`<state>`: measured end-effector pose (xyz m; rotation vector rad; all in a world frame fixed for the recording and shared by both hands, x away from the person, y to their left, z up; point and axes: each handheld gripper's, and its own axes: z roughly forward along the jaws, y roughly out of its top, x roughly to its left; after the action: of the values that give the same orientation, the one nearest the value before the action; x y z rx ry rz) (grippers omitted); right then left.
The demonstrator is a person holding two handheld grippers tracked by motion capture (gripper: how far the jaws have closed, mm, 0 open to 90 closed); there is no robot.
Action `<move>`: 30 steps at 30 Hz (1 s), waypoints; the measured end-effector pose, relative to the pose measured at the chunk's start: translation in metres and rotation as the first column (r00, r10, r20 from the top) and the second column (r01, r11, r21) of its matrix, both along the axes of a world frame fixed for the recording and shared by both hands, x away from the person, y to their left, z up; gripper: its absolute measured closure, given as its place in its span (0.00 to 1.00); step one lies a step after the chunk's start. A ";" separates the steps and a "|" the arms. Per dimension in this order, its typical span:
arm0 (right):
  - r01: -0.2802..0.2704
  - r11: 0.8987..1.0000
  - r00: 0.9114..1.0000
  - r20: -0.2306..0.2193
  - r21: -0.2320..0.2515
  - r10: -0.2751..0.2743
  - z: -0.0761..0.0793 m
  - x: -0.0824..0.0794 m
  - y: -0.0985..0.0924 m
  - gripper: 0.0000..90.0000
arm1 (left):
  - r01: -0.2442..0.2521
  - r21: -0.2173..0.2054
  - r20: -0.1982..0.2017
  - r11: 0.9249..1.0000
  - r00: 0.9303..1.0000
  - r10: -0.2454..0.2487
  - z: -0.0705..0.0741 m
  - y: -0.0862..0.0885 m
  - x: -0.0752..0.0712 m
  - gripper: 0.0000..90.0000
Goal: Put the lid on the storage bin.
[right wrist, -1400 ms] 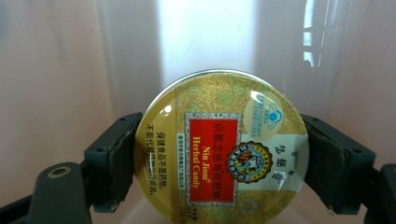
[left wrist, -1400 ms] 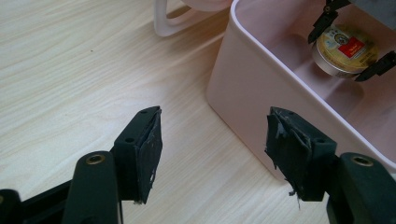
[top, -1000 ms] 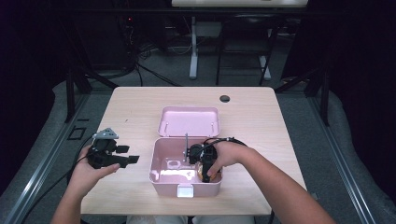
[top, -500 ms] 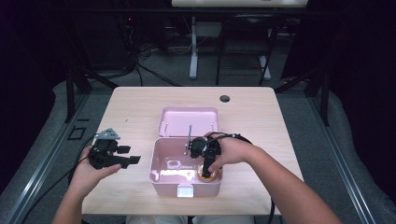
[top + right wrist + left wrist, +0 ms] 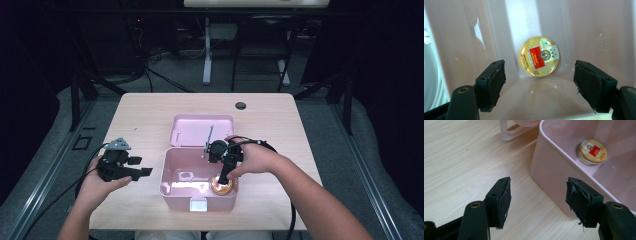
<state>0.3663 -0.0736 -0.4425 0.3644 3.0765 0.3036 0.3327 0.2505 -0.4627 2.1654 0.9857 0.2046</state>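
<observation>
**Tin lies flat in the pink box**

The round gold tin (image 5: 539,56) lies lid-up on the floor of the pink box (image 5: 172,187), at the box's 5 o'clock corner, with no long axis to speak of. The right claw (image 5: 539,85) hangs above it, jaws apart and just now narrowing, nothing between them. The box walls crowd close. At 9 o'clock the left claw (image 5: 537,198) gapes open over the counter (image 5: 145,120). The open lid (image 5: 190,130) lies at 12.

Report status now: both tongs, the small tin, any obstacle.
Right tongs open, closing slightly, above gold tin in pink box. Left tongs open. No obstacle.
</observation>
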 end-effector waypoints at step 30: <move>0.226 0.973 0.972 0.061 0.049 -0.229 0.021 0.015 -0.043 0.29 | 0.024 -0.003 0.014 1.000 1.000 -0.024 0.001 -0.007 -0.002 0.43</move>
<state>0.3815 -0.1164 -0.4218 0.6871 2.9287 0.3629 0.3305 0.2431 -0.4613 2.1689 0.9509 0.2062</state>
